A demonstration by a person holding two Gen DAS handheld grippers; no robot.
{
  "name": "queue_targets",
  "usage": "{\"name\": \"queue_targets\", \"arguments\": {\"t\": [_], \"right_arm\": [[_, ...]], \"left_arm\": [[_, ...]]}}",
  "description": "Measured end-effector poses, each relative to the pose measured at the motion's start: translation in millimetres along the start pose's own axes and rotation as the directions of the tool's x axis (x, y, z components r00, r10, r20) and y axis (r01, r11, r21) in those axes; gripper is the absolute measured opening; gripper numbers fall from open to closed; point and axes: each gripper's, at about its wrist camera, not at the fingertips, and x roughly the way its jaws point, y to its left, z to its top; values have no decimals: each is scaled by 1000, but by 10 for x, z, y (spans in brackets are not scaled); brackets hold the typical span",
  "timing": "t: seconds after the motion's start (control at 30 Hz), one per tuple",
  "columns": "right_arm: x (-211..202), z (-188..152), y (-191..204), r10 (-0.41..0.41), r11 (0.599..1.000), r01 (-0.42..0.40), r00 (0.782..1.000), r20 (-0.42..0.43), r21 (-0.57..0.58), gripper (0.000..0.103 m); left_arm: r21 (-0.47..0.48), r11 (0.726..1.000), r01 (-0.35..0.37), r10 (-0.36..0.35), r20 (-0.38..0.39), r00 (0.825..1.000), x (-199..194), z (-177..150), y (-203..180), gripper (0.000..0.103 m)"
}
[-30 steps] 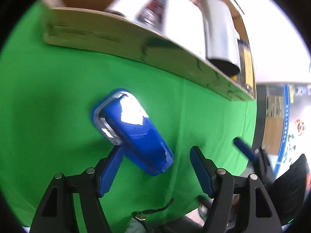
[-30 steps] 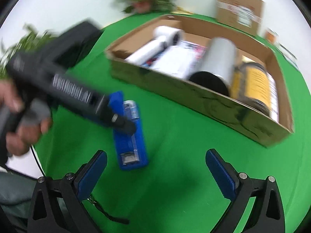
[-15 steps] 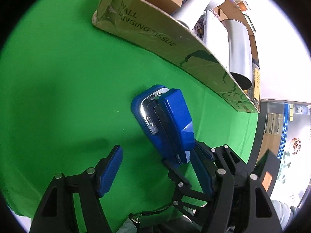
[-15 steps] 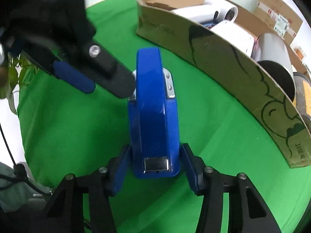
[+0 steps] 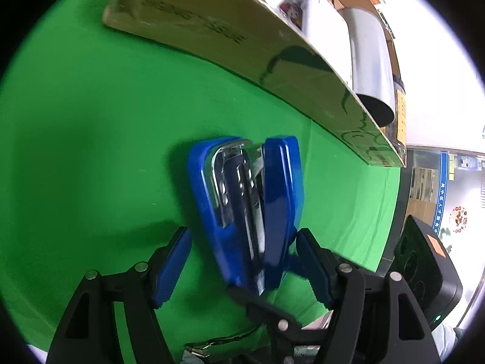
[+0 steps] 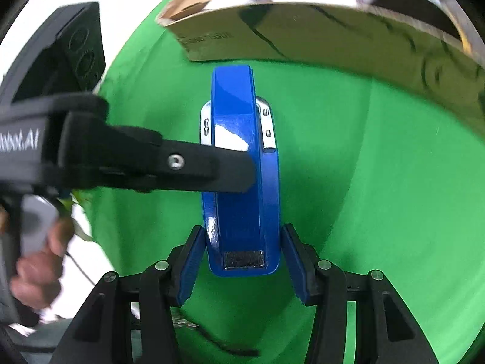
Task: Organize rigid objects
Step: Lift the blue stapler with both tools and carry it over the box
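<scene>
A blue stapler (image 6: pixel 242 188) with metal parts is turned on its edge over the green cloth (image 6: pixel 363 182). My right gripper (image 6: pixel 244 268) is shut on its near end, one blue pad on each side. In the left wrist view the stapler (image 5: pixel 251 206) shows its metal inside and sits between the pads of my left gripper (image 5: pixel 242 268). That gripper is open, with a gap on its left side. One black finger (image 6: pixel 212 166) of the left gripper crosses in front of the stapler in the right wrist view.
An open cardboard box (image 5: pixel 272 54) lies just beyond the stapler, holding white rolls (image 5: pixel 321 27), a silver cylinder (image 5: pixel 372 60) and a yellow-labelled can (image 5: pixel 400 112). A person's hand (image 6: pixel 36 261) grips the left tool's handle. The green cloth's edge (image 5: pixel 391 212) is at the right.
My right gripper came down and shut on the stapler, which went from flat to standing on its edge. The left gripper stayed open and now straddles the stapler.
</scene>
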Motion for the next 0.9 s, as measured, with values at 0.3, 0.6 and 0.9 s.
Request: {"name": "queue_targets", "arguments": {"t": [0.3,0.6,0.9], "right_arm": [[-214,13,19,133,985,-132,991,-5,107,48],[-1238,473,270,38,999,-41,984,176,15,49],[-2039,1320,497,-26,999,32,940,341,-12,45]], "left_arm": [[68,996,-62,59,45,997,-119,-37,-264,57],[216,976,-27,-21,218,976,-966,274,-1004,57],[355,933,-54,-58,299,952,-1564,828,-1498,51]]}}
